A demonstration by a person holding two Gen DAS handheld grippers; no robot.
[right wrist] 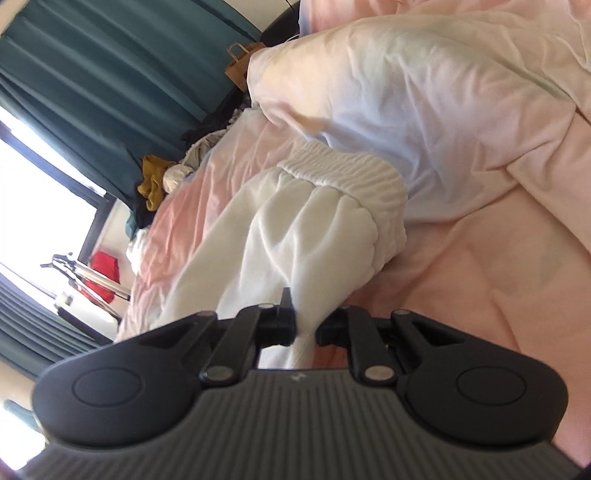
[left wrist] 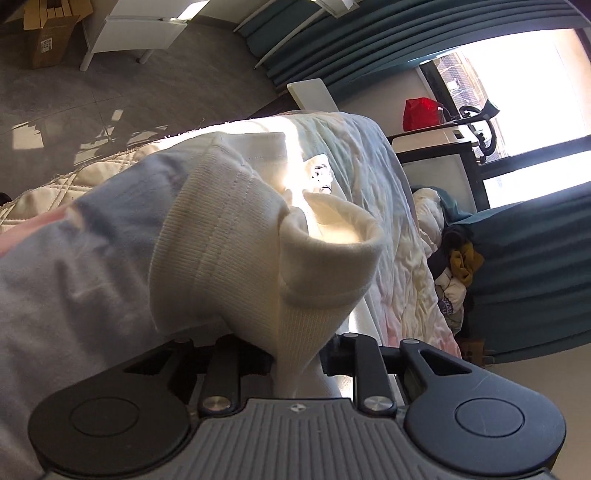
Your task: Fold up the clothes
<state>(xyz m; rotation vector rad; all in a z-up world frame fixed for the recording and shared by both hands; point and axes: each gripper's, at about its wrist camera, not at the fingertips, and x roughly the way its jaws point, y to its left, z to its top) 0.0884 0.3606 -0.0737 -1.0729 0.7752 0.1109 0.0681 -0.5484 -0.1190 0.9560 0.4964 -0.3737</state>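
Note:
In the left wrist view, a cream garment with a ribbed band [left wrist: 229, 236] bunches up right in front of the camera, over the bed. My left gripper [left wrist: 295, 354] is shut on a fold of that ribbed cloth, which hides the fingertips. In the right wrist view, a white fleecy garment [right wrist: 288, 229] with a gathered elastic band [right wrist: 343, 170] lies on the pink bed cover. My right gripper [right wrist: 306, 325] is shut on its near end, with the cloth pinched between the black fingers [right wrist: 284, 317]. Whether both ends belong to one garment I cannot tell.
A pink quilt [right wrist: 480, 277] covers the bed, with a pale bunched duvet [right wrist: 406, 92] beyond. A heap of other clothes [right wrist: 159, 177] lies at the bed's far edge by teal curtains [right wrist: 92, 74]. A cardboard box [left wrist: 51, 37] and white furniture [left wrist: 140, 29] stand on the grey floor.

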